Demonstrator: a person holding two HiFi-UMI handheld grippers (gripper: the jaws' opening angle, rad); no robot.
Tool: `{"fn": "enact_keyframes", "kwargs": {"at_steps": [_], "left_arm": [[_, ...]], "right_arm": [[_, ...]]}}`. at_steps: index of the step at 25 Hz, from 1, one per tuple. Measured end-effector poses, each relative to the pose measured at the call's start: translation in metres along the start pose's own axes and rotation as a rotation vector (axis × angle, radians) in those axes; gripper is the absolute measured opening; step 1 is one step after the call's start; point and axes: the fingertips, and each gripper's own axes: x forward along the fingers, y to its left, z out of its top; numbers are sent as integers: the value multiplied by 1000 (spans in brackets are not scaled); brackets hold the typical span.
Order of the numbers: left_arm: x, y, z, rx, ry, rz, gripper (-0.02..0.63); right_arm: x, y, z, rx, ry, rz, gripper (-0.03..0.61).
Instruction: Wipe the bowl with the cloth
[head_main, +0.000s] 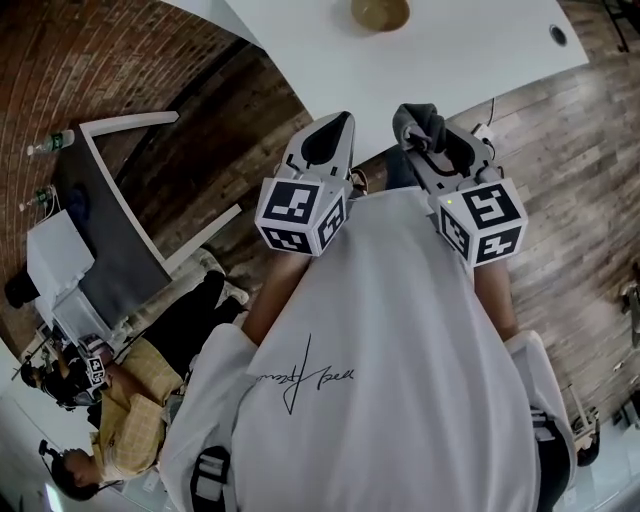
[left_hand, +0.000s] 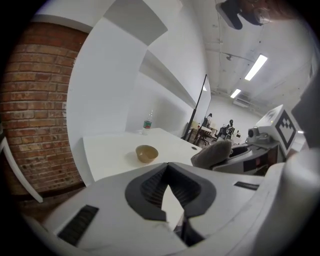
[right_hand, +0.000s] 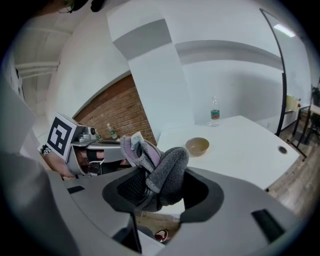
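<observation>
Cloth (right_hand: 167, 167) clamped in right hand-held gripper (right_hand: 165, 190); left hand-held gripper (left_hand: 167, 166) clenched empty.
Bowl (head_main: 380, 12) at twelve o'clock on surface (head_main: 460, 55).

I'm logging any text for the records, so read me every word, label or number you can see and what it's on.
No text reads clearly.
Script on the white shirt: upside-down handwriting, illegible.
Label on the water bottle: too small.
White tag on the cloth: blurred.
Each marker cube: pattern only, no words.
</observation>
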Motion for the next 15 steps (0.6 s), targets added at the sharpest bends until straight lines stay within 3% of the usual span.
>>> {"fn": "enact_keyframes", "kwargs": {"at_steps": [3,15], "left_arm": [[25,-12,10,33,4,16,-12],[81,-9,41,-38,2,156,-12]], "right_arm": [[6,-22,9,-18,7,44,181],[36,-85,53,-89,33,193,181]]}}
